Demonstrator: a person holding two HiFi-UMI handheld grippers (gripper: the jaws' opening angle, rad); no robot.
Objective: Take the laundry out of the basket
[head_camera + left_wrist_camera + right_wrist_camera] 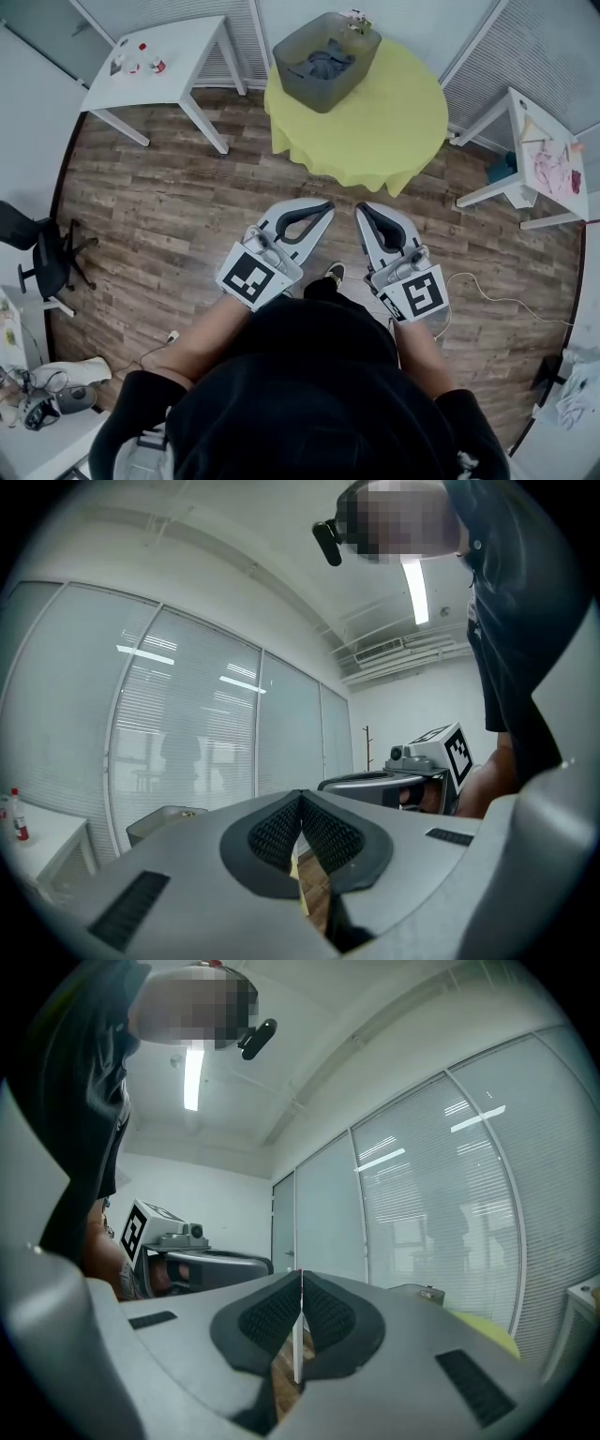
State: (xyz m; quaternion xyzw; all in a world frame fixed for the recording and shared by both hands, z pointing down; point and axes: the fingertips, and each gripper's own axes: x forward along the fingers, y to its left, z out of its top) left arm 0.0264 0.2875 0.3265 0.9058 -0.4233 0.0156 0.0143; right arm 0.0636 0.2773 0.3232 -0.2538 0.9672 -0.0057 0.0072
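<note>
A grey basket with dark laundry inside stands at the far edge of a round table with a yellow cloth. My left gripper and right gripper are held side by side over the wood floor, well short of the table, both shut and empty. In the left gripper view the jaws meet at their tips, the basket shows low at the left, and the right gripper is alongside. Through the right gripper view, its jaws are closed, with the basket beyond at the right.
A white table with small bottles stands at the back left. Another white table with papers is at the right. A black office chair sits at the left. A cable lies on the floor at the right.
</note>
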